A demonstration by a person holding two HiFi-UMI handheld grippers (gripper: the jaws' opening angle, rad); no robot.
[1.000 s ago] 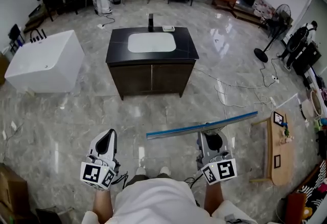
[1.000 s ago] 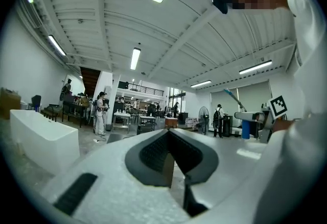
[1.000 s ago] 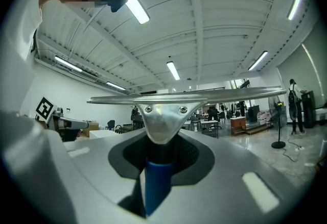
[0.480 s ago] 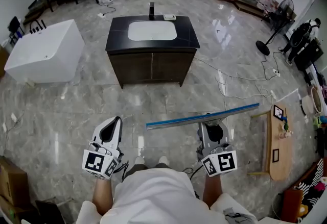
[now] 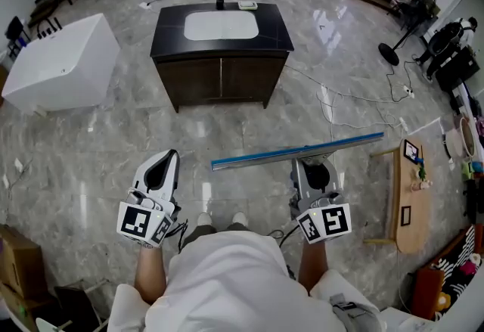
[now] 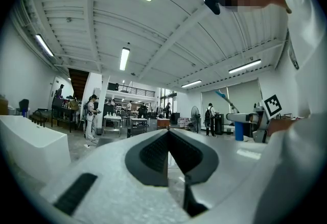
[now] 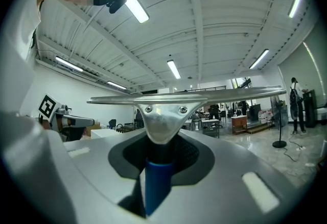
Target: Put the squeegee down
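Observation:
The squeegee has a long blade (image 5: 299, 150) with a blue edge, held level across in front of me above the floor. In the right gripper view its metal head (image 7: 162, 118) and blue handle (image 7: 155, 187) stand between the jaws. My right gripper (image 5: 314, 169) is shut on that handle. My left gripper (image 5: 167, 159) is at the left, apart from the squeegee, and its dark pads (image 6: 153, 152) meet with nothing between them. Both grippers point level, towards the sink cabinet.
A dark cabinet with a white sink (image 5: 221, 26) stands ahead on the marble floor. A white tub (image 5: 59, 64) is at the far left and a narrow wooden bench (image 5: 409, 198) at the right. Cables (image 5: 333, 115) trail across the floor near a standing fan (image 5: 394, 52). People work at the far tables.
The left gripper has edged a little forward. The right gripper and the squeegee keep their pose. The head view has shifted, so the cabinet sits higher in the picture.

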